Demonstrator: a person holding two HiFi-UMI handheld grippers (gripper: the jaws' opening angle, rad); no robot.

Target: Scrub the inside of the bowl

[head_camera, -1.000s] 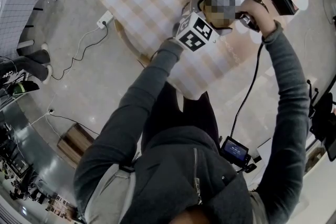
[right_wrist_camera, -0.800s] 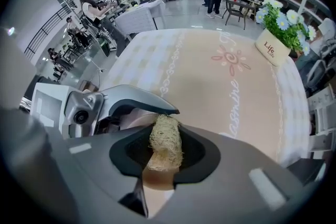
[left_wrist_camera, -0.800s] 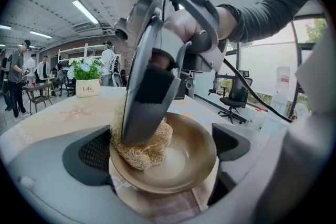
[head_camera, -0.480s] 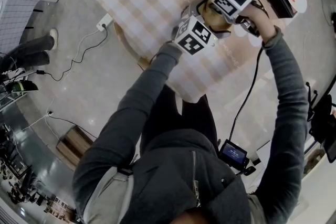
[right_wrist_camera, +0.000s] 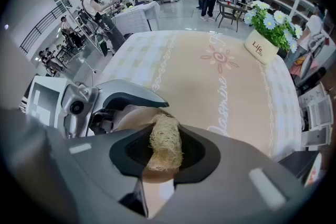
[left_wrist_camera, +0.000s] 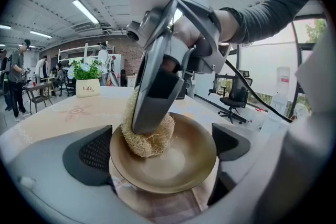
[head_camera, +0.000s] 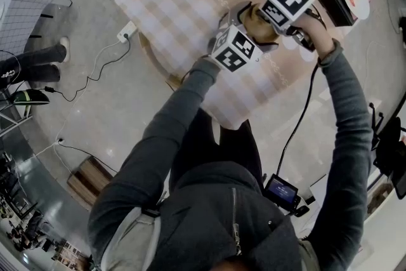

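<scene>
Head view: the left gripper [head_camera: 246, 35] and the right gripper [head_camera: 268, 17] meet at 1 o'clock, over the table with the checked cloth [head_camera: 171, 3].

Left gripper view: the left claw squeezes the round, shallow brown bowl [left_wrist_camera: 184, 165]. A pale, scratchy straw scrub pad [left_wrist_camera: 149, 141] presses on the bowl's 10 o'clock side.

Right gripper view: the right claw pinches that pad.

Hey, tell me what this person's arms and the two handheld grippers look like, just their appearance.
Both arms are covered by dark grey long sleeves. The left gripper and the right gripper have smooth grey bodies with black textured pads inside the jaws. Each carries a white cube printed with black square markers. A black cable trails from the right gripper.
</scene>
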